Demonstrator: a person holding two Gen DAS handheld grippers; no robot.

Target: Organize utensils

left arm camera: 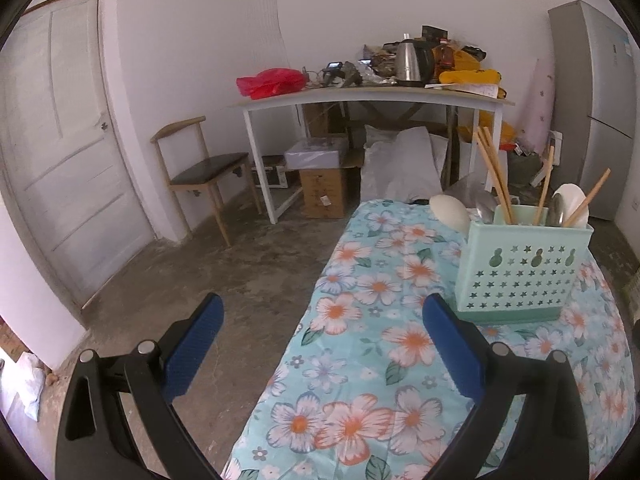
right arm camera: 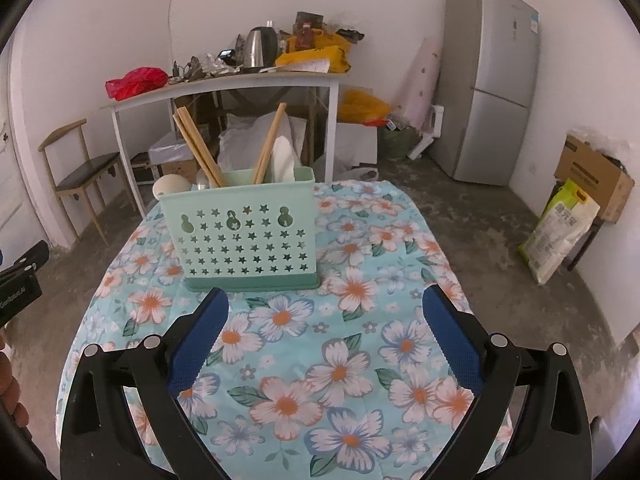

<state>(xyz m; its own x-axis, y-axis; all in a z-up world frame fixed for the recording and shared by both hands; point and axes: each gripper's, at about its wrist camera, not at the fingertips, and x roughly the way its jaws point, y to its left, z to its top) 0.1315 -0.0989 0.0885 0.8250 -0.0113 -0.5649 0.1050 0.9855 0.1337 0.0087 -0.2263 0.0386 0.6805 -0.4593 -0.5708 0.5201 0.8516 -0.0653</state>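
Note:
A mint-green utensil holder (right arm camera: 248,232) with star cut-outs stands upright on the floral tablecloth (right arm camera: 340,360). Wooden chopsticks (right arm camera: 198,148) and white spoons (right arm camera: 284,160) stick up out of it. A white spoon bowl (right arm camera: 170,186) pokes out behind its left side. My right gripper (right arm camera: 324,312) stands open just in front of the holder, nothing between its blue pads. In the left wrist view the holder (left arm camera: 524,268) is at the right with chopsticks (left arm camera: 494,176) in it. My left gripper (left arm camera: 320,320) is open and empty, over the table's left edge.
A white desk (right arm camera: 224,84) stands behind the table, piled with a kettle (right arm camera: 260,46), a red bag and clutter. A wooden chair (left arm camera: 200,176) and a door (left arm camera: 60,140) are at the left, a fridge (right arm camera: 488,80) and cardboard boxes at the right. The floor is bare concrete.

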